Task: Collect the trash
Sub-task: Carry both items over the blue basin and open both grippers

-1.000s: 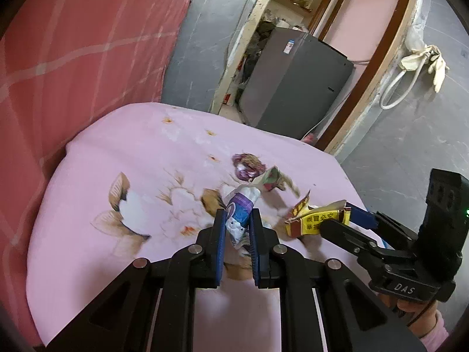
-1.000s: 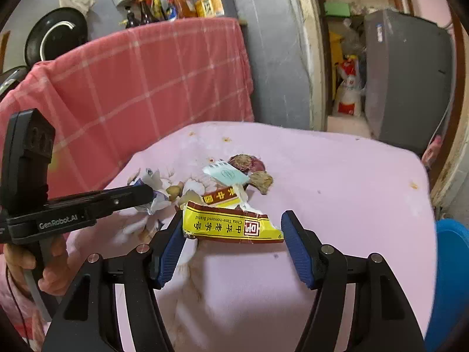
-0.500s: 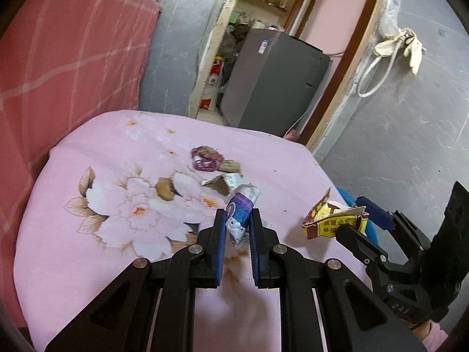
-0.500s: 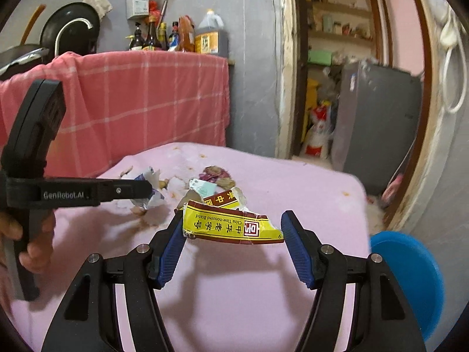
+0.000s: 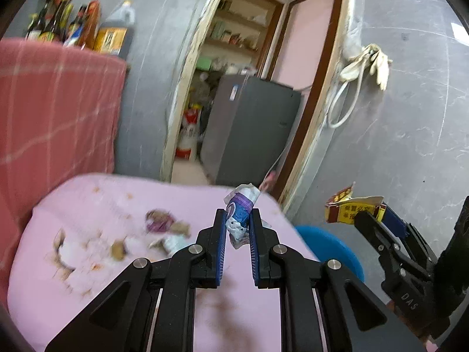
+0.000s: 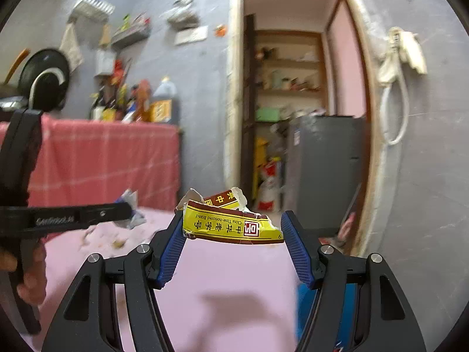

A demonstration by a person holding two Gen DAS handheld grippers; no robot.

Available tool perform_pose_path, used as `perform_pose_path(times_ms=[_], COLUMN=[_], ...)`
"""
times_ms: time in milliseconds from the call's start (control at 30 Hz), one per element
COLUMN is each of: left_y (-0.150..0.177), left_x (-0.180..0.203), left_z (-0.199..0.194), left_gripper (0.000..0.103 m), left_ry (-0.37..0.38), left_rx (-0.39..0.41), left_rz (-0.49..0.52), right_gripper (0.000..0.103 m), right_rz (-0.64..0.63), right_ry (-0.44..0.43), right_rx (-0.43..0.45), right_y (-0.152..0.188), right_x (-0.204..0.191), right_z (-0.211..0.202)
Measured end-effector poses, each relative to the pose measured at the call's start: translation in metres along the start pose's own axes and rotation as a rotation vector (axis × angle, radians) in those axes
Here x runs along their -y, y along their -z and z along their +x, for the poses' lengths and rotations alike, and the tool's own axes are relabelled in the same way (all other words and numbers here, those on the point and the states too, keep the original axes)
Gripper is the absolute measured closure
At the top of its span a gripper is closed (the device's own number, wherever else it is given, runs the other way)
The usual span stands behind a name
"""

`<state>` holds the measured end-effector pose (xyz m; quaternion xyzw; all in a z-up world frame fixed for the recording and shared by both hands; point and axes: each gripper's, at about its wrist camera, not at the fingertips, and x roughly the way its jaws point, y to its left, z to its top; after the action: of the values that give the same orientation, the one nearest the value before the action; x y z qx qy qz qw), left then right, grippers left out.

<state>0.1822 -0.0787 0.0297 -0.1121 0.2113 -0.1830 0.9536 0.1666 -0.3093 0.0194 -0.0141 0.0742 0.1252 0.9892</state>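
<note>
Now both loads have risen off the desk (image 5: 123,308): the left gripper (image 5: 237,228) pinches the crumpled wrapper (image 5: 241,209), the right gripper (image 6: 233,236) clamps the yellow packet (image 6: 231,224), with the blue bin (image 5: 328,246) just below-right, likely next.

Pink cloth (image 5: 88,193) with brown and white flower print on the worktop. Yellow and dark red torn wrapper (image 6: 231,226) with red characters. White, blue and purple crumpled wrapper (image 5: 241,214). Blue pads (image 6: 296,246) on black fingers. Red checked cloth (image 6: 102,158) behind. Blue bin (image 5: 331,249).
</note>
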Motion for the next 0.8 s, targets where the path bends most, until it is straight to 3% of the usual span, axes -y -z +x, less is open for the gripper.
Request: perform_pose_path(times_ms=[200, 433, 800], left_y=[-0.008, -0.013, 0.003], left_x=[0.036, 0.084, 0.146], left_z=[0.02, 0.055, 0.115], left_gripper=[0.091, 0.091, 0.091], left_ry=[0.059, 0.134, 0.175], left_rx=[0.054, 0.046, -0.023], left_rz=[0.004, 0.068, 0.148], right_gripper=[0.039, 0.039, 0.039], right_rz=[0.008, 0.035, 0.14], right_ry=[0.135, 0.255, 0.377], right_rx=[0.085, 0.13, 0.054], right_y=[-0.007, -0.006, 0.024], right_x=[0.033, 0.075, 0.141], right_z=[-0.013, -0.021, -0.023])
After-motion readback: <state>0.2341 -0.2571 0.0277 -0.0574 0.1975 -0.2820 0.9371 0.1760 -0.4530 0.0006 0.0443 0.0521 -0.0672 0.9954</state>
